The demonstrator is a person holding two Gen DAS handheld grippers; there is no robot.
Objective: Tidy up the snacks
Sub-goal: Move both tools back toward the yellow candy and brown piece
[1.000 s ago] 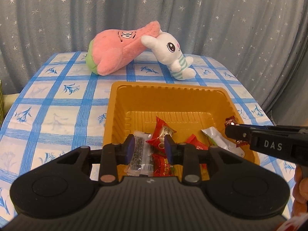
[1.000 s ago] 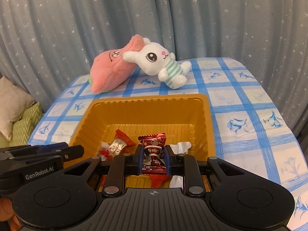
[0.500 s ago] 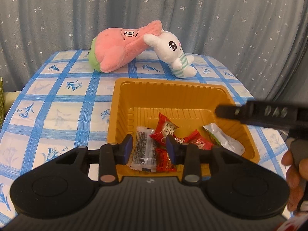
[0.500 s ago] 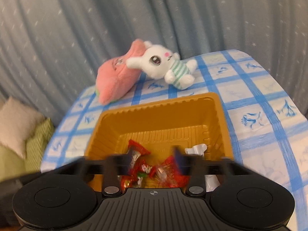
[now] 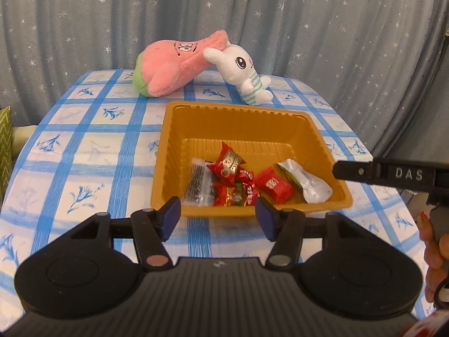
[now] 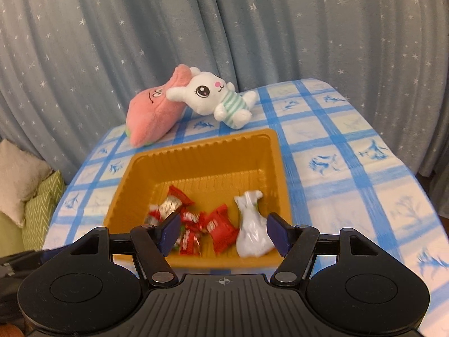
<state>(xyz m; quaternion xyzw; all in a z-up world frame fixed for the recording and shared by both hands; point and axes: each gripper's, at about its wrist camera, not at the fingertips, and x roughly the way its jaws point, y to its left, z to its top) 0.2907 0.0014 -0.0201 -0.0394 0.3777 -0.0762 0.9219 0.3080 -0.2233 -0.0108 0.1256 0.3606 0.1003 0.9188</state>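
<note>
2 plushies [image 5: 179, 67], 1 tray [image 5: 235, 113], ~7 snacks [image 5: 273, 184]

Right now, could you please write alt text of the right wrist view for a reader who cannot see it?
An open right gripper hovers at the near edge of an orange tray holding red candies and a white packet. The tray sits on a blue-checked tablecloth, with a pink plush and a white bunny plush behind, before a starry grey curtain.

Your orange tray [image 5: 247, 118]: thin moulded plastic, ribbed walls, semi-gloss. Red candy wrappers [image 5: 273, 185] at its 6 o'clock: crinkled glossy foil-like film. White packet [image 5: 308, 182]: smooth shiny plastic. Your tablecloth [image 5: 84, 151]: matt cloth look, blue check. Plush toys [image 5: 174, 67] at 12 o'clock: soft fuzzy fabric. Curtain [image 6: 308, 28]: matt draped cloth.
</note>
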